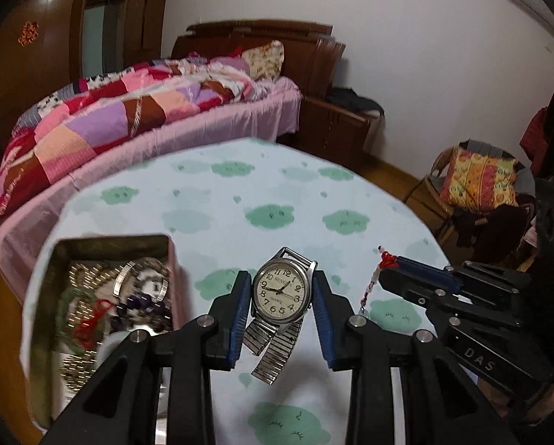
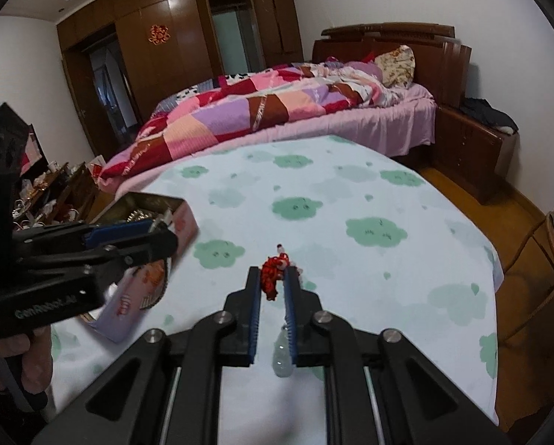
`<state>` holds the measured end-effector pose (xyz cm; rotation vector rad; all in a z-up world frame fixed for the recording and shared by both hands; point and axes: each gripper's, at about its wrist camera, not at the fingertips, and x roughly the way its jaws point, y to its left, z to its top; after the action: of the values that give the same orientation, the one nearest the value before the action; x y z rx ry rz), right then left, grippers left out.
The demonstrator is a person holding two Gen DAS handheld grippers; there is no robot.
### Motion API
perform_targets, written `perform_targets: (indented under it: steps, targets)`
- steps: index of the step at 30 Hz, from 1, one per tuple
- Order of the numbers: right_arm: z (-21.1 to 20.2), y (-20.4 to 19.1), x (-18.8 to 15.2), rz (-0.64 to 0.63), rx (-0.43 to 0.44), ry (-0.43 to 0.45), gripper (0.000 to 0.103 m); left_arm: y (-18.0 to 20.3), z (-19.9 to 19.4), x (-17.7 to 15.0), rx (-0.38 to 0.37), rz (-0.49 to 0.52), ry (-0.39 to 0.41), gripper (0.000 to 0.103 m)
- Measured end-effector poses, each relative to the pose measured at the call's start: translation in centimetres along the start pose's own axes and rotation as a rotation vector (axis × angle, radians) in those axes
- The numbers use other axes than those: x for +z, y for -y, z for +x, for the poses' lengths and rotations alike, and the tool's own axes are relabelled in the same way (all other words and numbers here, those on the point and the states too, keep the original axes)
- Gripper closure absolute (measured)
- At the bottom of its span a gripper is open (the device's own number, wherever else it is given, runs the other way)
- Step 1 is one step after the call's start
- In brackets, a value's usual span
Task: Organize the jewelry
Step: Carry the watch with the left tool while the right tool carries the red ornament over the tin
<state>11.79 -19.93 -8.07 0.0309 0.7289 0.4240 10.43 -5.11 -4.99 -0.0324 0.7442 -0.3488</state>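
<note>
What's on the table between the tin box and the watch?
Nothing. In the left wrist view, only bare cloud-print tablecloth lies between the tin box and the watch, apart from the left gripper finger holding it.

Even, rather dim indoor lighting with soft, faint shadows in both wrist views. Fisheye distortion bows the table edge and walls, and black vignetting fills the corners. Motion blur smears the tin's contents (image 1: pixel 113 296) and the left gripper (image 2: pixel 154 228); the watch dial (image 1: pixel 282 289) is sharp. Weak glare streaks the wardrobe doors (image 2: pixel 180 37).
</note>
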Motion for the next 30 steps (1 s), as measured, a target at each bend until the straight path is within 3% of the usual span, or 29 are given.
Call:
perform_targets:
  steps: [5, 17, 30]
  targets:
    - [-0.4, -1.4, 1.2, -0.030, 0.028, 0.025, 0.089, -1.6, -2.5, 0.3, 0.050, -0.006, 0.051, 0.070]
    - [-0.2, -5.8, 4.1, -0.115, 0.107, 0.073, 0.089, -7.3, -5.5, -0.9, 0.194, -0.066, 0.079, 0.070]
    - [0.2, -8.9, 5.2, -0.177, 0.135, 0.074, 0.089, -11.5, -6.4, -2.7, 0.240, -0.143, 0.069, 0.070]
